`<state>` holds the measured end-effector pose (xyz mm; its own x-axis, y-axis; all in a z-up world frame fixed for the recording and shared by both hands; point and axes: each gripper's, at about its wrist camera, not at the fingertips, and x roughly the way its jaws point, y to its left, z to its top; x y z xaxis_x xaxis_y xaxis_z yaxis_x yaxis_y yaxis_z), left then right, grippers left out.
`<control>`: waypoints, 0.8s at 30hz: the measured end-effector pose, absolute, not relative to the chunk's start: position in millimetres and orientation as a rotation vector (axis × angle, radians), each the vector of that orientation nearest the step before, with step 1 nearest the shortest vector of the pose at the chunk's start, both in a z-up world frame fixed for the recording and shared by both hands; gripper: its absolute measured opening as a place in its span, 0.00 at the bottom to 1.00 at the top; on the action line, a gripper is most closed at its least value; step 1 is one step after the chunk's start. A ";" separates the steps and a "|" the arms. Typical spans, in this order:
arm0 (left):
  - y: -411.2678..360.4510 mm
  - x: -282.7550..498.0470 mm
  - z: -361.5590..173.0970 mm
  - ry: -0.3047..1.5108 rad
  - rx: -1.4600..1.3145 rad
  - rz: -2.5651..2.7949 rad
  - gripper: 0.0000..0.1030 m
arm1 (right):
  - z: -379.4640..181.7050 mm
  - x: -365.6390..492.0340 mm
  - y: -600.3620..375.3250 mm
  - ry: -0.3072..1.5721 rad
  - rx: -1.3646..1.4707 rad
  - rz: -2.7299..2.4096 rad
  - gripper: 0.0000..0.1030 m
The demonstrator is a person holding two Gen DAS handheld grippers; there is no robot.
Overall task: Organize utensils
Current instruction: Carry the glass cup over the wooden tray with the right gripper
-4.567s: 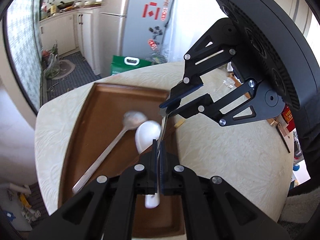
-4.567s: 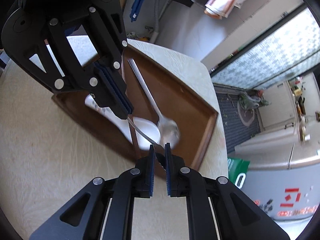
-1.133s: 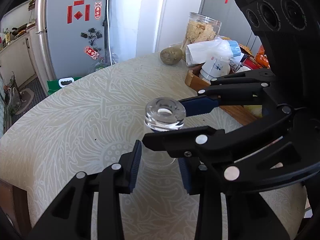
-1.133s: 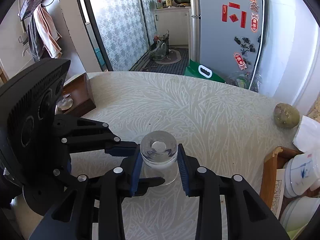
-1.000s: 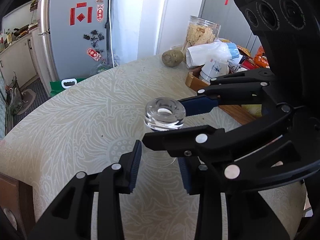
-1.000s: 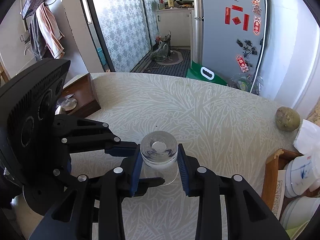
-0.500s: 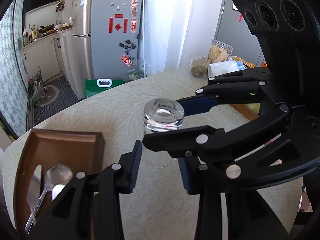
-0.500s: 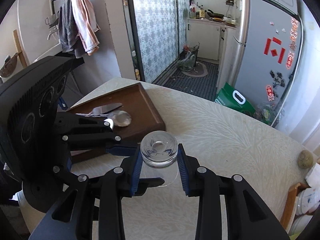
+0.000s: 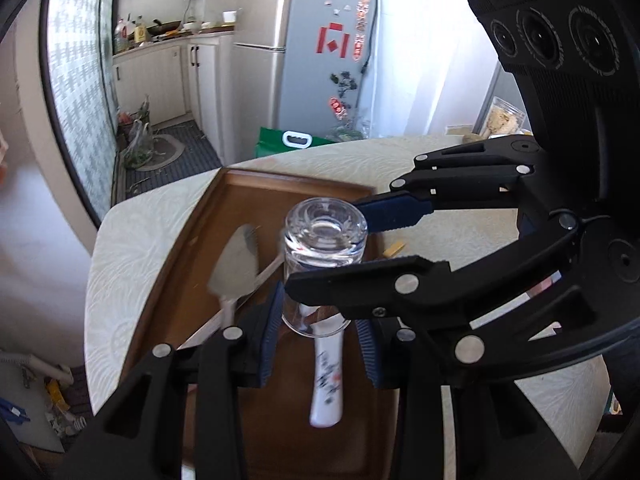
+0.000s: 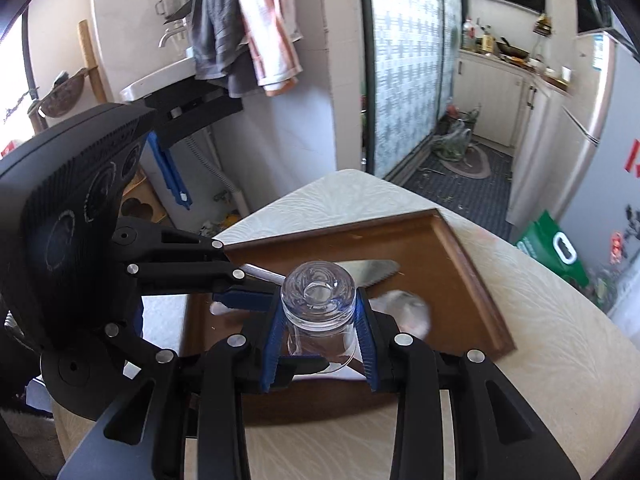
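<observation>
A clear drinking glass (image 9: 324,236) hangs upside down, thick base up, over the brown wooden tray (image 9: 176,264). My left gripper (image 9: 318,322) is shut on its lower part. My right gripper (image 10: 320,338) is shut on it too, crosswise; its fingers (image 9: 400,210) reach in from the right in the left wrist view. In the tray lie a serrated knife (image 9: 236,264), a metal spoon (image 9: 208,328) and a white ceramic spoon (image 9: 328,380), partly hidden behind the glass. In the right wrist view the tray (image 10: 464,276) and the knife blade (image 10: 376,270) show behind the glass (image 10: 318,292).
The tray sits at the rounded end of a cream patterned table (image 9: 120,248), close to its edge. A small wooden piece (image 9: 394,248) lies beside the tray. Beyond are a grey fridge (image 9: 312,60), a green bag (image 9: 292,142) on the floor and hanging towels (image 10: 248,28).
Both grippers carried the glass across the table from its middle to above the tray. The tray with the knife and spoons came into view beneath it. Both grips are unchanged.
</observation>
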<state>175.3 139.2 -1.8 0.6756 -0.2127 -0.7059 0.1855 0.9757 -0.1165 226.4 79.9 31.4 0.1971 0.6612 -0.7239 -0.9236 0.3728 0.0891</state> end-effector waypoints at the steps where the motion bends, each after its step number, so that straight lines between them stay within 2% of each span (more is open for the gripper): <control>1: 144.6 172.4 -4.7 0.805 -0.043 -0.218 0.37 | 28.8 223.9 86.0 0.770 -0.414 1.161 0.33; 15: 163.9 130.1 -16.2 0.822 -0.052 -0.192 0.37 | 16.3 181.2 107.3 0.780 -0.437 1.208 0.33; 24: 161.8 129.4 -28.3 0.839 -0.044 -0.184 0.37 | 2.5 175.5 105.5 0.767 -0.431 1.203 0.33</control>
<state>129.4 161.8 -28.3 0.6532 -0.1790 -0.7357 0.1445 0.9833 -0.1109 175.5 105.5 2.5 0.1567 0.6678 -0.7276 -0.9415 0.3237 0.0943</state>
